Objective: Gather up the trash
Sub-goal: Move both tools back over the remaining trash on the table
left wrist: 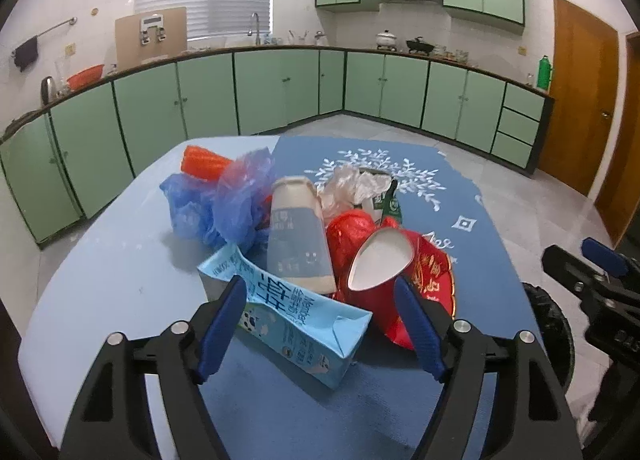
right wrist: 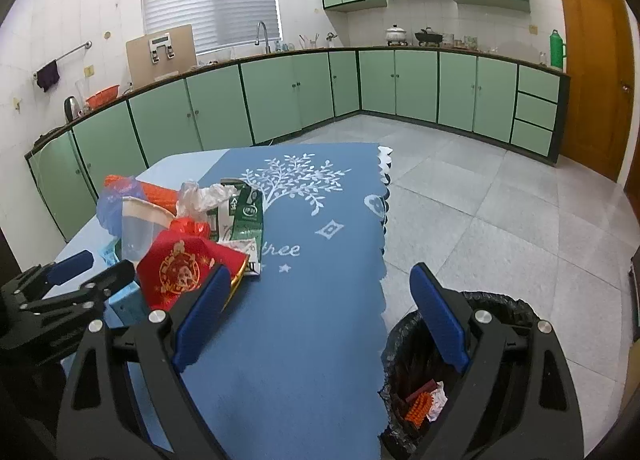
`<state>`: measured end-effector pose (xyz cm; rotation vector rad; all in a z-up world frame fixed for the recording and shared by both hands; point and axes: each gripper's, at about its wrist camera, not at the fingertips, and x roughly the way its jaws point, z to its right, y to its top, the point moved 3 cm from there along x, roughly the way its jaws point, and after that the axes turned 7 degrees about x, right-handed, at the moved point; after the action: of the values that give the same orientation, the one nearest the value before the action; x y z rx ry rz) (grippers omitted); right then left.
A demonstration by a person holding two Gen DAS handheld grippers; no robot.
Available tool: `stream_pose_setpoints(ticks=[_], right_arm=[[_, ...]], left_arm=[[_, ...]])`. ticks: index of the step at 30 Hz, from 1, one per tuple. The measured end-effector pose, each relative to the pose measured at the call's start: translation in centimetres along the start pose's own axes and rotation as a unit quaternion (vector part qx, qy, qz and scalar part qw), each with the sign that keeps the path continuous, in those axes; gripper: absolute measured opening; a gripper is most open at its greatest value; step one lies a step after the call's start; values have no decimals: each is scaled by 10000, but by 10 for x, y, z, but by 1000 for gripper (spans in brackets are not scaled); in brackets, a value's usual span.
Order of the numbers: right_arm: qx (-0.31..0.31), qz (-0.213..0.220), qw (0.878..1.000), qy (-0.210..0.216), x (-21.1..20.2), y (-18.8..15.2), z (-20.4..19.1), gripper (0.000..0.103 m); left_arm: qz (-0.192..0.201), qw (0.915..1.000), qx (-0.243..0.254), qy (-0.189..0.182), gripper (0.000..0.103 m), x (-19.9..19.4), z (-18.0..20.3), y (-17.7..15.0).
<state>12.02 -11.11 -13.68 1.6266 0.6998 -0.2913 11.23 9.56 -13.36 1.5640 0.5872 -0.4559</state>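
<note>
A heap of trash lies on the blue table [left wrist: 112, 284]. Nearest is a light blue milk carton [left wrist: 296, 324] on its side, which passes between the fingers of my left gripper [left wrist: 320, 292]; the pads stand apart from it, open. Behind it lean a paper cup [left wrist: 298, 236], a red bowl [left wrist: 384, 260], a red foil wrapper [left wrist: 350, 232], blue plastic bags [left wrist: 216, 207], an orange ribbed piece [left wrist: 204, 161] and a green carton [left wrist: 390, 205]. My right gripper [right wrist: 320, 280] hangs open over the tablecloth [right wrist: 304, 300], right of the red bowl [right wrist: 180, 272]; it also shows as the right gripper [left wrist: 588, 260] at the left view's edge.
A bin with a black liner [right wrist: 424, 356] stands on the floor by the table's right edge, holding an orange brush and crumpled paper. Green kitchen cabinets [right wrist: 280, 95] ring the room beyond a grey tiled floor. A wooden door [right wrist: 592, 67] is at far right.
</note>
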Motion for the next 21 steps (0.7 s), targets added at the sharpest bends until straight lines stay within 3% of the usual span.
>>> stream_pose_setpoints(ticks=[8, 21], right_arm=[[-5, -109, 9999, 21, 6, -4, 1, 88], [-230, -261, 9992, 196, 14, -12, -21, 88]], left_arm=[[-303, 9993, 0, 230, 75, 13, 1, -13], [-441, 9972, -335, 499, 77, -10, -46, -25]])
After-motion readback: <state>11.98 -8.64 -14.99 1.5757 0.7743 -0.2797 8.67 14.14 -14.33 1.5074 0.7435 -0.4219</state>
